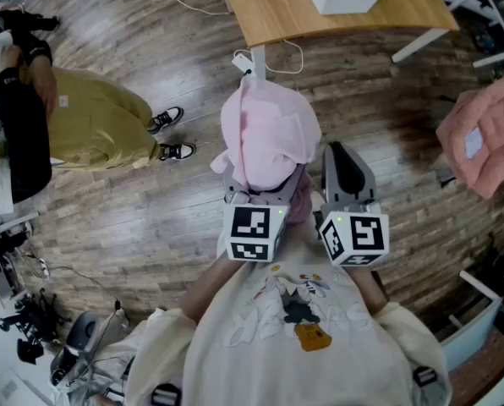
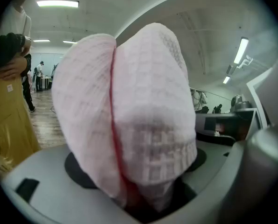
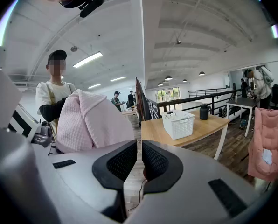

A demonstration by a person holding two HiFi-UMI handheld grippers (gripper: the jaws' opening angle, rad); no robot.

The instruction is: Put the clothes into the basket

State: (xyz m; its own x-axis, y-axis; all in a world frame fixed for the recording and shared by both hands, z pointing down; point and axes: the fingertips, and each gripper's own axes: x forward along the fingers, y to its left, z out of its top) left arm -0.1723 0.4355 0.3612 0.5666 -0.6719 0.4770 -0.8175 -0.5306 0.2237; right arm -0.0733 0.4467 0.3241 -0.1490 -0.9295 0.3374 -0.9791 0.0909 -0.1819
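Cloth was nearest to me: a bunched pink waffle garment [image 1: 269, 134] stood up out of the left tongs [image 1: 254, 201], which were spread wide and clamped on its lower folds. It was held in the air in front of the person's chest, not yet in anything. Just beside it the right tongs [image 3: 141, 160] had their pads drawn together with nothing between them.

Farther off, across bare wooden floor, stood the worktop [image 1: 277, 7] with the white basket [image 3: 178, 123] on top, well apart from the garment. To the right a second pink garment [image 1: 480, 134] hung by itself, and a bystander in a yellow skirt [image 1: 91, 125] waited off to the left.

As I judged it, the carry was the step in hand. Doing it well meant keeping the left grip firm on that thick bundle, bringing it squarely over the basket's open top, and lowering it inside before letting go, so no loose fold caught on the rim. The free right tongs could tuck in any trailing edge.
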